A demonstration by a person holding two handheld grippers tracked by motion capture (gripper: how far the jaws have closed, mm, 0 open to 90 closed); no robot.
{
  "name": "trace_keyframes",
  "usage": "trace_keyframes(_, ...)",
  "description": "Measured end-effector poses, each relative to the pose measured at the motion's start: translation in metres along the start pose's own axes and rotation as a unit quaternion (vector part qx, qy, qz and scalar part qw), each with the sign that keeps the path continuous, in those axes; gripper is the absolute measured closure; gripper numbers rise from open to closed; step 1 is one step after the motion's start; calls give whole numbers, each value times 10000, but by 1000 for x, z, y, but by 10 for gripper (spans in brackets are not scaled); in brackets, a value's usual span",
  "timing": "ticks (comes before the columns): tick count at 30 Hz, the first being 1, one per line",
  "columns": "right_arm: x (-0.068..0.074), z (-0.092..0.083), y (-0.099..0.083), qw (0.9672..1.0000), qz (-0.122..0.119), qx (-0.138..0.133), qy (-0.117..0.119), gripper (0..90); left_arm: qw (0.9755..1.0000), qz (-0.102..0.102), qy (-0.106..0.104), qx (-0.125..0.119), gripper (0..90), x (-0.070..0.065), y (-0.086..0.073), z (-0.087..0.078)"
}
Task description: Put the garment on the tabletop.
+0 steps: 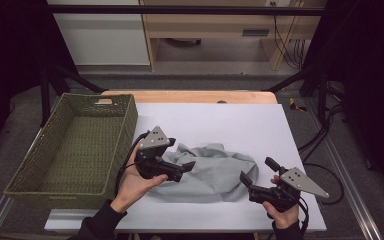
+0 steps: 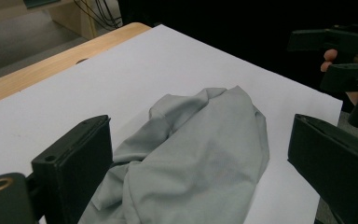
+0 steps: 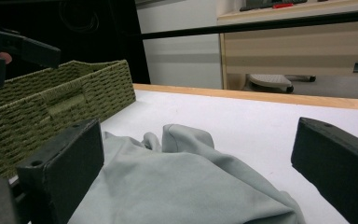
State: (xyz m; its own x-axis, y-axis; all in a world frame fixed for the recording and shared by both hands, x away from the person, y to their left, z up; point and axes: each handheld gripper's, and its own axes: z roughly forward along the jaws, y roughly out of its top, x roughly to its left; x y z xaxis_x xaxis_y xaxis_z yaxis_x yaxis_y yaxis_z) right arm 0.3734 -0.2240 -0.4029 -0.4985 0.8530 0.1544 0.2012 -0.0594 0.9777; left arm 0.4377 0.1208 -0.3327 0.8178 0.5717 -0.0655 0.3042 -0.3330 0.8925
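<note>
A crumpled grey cloth [image 1: 215, 172] lies on the white mat [image 1: 230, 125], toward the front middle. My left gripper [image 1: 185, 170] is at the cloth's left edge, open, with its jaws pointing right over the fabric. In the left gripper view the cloth [image 2: 200, 154] spreads between and beyond the wide-apart jaws, and nothing is clamped. My right gripper [image 1: 257, 171] is just off the cloth's right edge, also open, pointing left. In the right gripper view the cloth [image 3: 191, 186] lies low between the jaws.
A green woven basket [image 1: 130, 120] with nothing in it stands at the left of the mat, also seen as the basket [image 3: 51, 102] in the right gripper view. The wooden table edge [image 1: 190, 96] runs along the back. Bare mat lies behind the cloth.
</note>
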Motion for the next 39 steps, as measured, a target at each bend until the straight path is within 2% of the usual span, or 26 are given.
trace_keyframes(2,-1,0,0,10000,-61,-19,7,24,9998,-58,51,-171,59,0,-5,-4)
trace_keyframes(3,0,0,0,10000,-13,-7,8,24,9997,-80,93,-225,58,1,-7,-6)
trace_keyframes(8,1,0,0,10000,10,15,-10,23,9986,-217,224,-425,54,8,-17,-15)
trace_keyframes(13,0,0,0,10000,0,14,-5,22,9971,-290,225,-662,57,11,-27,-26)
trace_keyframes(19,-1,-1,1,10000,18,16,-10,21,9955,-350,271,-842,57,12,-47,-37)
trace_keyframes(22,0,-1,1,10000,33,29,-19,21,9950,-420,340,-845,55,14,-56,-43)
trace_keyframes(27,0,0,1,10000,27,43,-38,21,9925,-619,425,-966,55,18,-69,-53)
trace_keyframes(34,0,-1,0,10000,-25,36,-26,21,9907,-632,520,-1083,55,18,-76,-65)
trace_keyframes(37,0,-1,1,10000,-35,29,-14,21,9909,-607,581,-1051,53,17,-78,-68)
trace_keyframes(39,1,-1,1,10000,-8,38,-39,21,9907,-661,580,-1039,52,17,-81,-70)
